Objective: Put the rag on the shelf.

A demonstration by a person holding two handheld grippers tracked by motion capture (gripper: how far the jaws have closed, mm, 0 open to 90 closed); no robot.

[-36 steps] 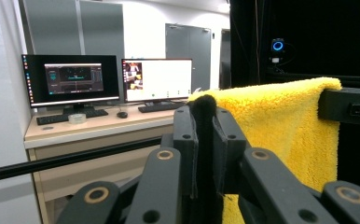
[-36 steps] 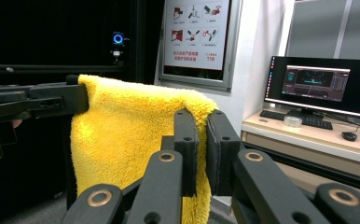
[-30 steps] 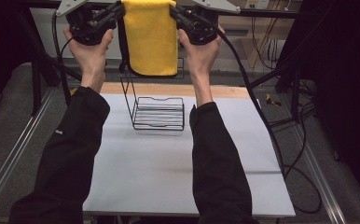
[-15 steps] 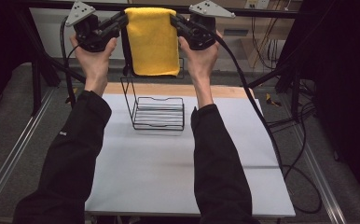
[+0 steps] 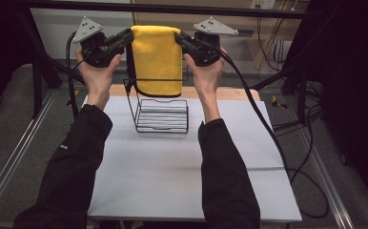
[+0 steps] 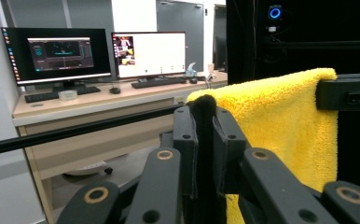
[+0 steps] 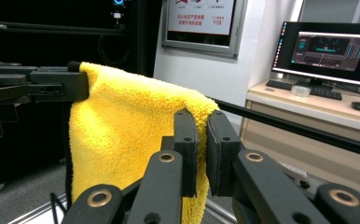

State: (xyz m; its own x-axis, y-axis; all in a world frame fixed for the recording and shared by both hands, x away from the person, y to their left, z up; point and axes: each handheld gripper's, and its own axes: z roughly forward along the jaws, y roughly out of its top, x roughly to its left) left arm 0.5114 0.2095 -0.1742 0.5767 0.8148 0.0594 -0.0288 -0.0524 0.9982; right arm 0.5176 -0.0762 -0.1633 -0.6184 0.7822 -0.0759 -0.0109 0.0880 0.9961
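We are pinching the yellow towel (image 5: 156, 59) by its top corners with both grippers' fingers, hanging it lengthwise directly above the wire rack (image 5: 162, 114).

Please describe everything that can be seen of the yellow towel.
The yellow towel is a thick, fluffy cloth, terry or microfibre by its look, with a dark edge along its bottom. It hangs folded over, spread flat between the left gripper and the right gripper, each shut on one top corner. Its lower edge hangs at the top bar of the black wire rack on the white table; whether it touches the bar I cannot tell. It looks clean and dry.
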